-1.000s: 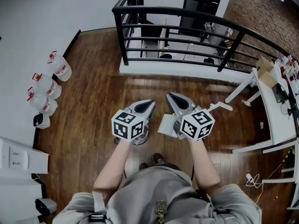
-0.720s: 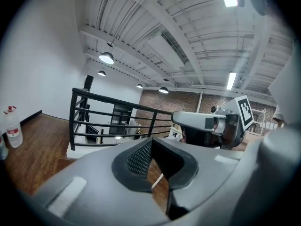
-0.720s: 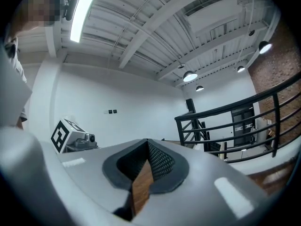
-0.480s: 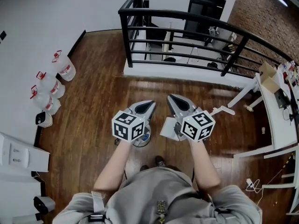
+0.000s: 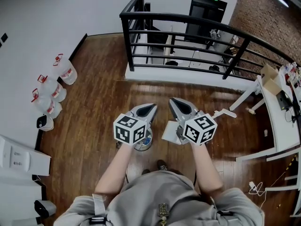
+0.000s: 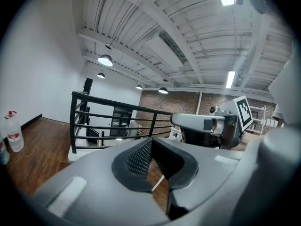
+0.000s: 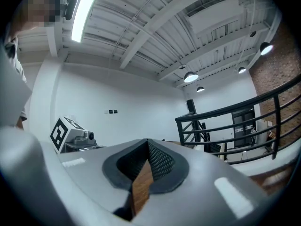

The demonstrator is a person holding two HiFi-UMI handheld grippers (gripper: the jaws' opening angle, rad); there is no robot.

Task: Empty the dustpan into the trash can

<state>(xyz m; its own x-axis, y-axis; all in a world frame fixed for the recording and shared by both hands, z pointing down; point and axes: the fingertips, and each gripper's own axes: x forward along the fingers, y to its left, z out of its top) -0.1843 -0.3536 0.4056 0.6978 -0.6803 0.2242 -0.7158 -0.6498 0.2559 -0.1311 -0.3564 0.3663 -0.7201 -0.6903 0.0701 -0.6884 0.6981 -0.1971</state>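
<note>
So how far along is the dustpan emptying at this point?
Nothing looks done yet. The left gripper and the right gripper are both shut and empty, held in the air above the wood floor. What looks like the dustpan lies on the floor under the right one, beside a small round can. Left to do: grasp the dustpan and tip it into the can.
</note>
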